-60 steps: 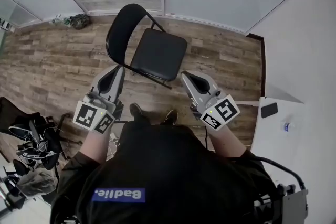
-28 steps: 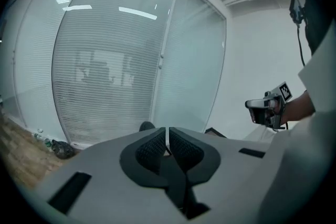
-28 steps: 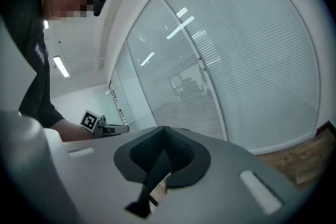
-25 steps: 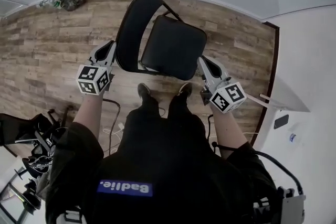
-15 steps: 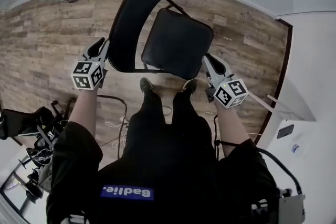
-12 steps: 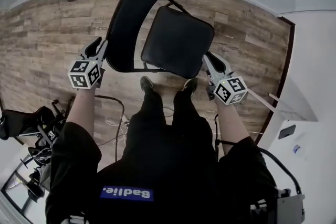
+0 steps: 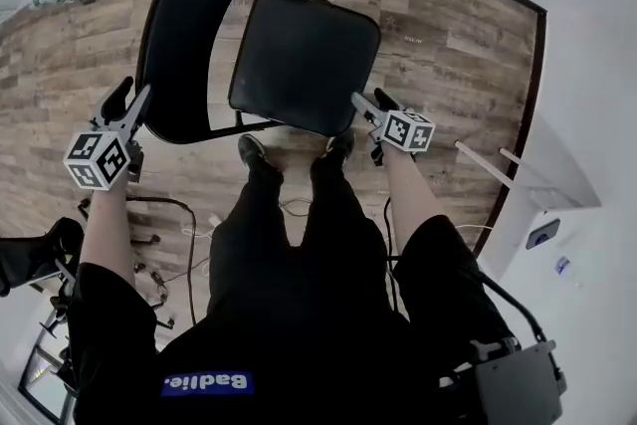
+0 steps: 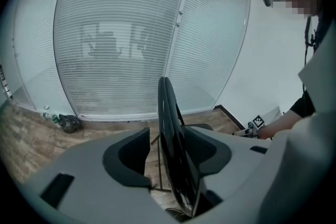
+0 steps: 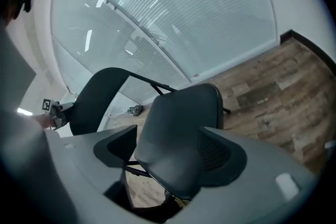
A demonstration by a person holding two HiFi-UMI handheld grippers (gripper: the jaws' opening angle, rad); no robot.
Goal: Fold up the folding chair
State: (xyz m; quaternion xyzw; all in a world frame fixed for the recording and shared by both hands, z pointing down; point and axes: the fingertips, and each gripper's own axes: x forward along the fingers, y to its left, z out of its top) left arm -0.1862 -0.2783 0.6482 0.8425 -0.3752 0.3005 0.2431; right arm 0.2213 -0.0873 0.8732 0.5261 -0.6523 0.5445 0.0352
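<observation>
Black folding chair (image 7: 289, 45) stands unfolded on the plank floor (image 7: 448, 35); left gripper (image 7: 129, 101), jaws just opened wide, straddles the backrest (image 7: 184, 25) edge; right gripper (image 7: 371, 101), likewise just opened, straddles the seat (image 9: 181, 128) front corner; neither pinches; chair legs mostly hidden beneath.

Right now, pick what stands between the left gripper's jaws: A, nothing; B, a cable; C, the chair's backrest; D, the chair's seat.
C: the left gripper view shows the folding chair's backrest edge-on between the open jaws of the left gripper, which have just been opening.
</observation>
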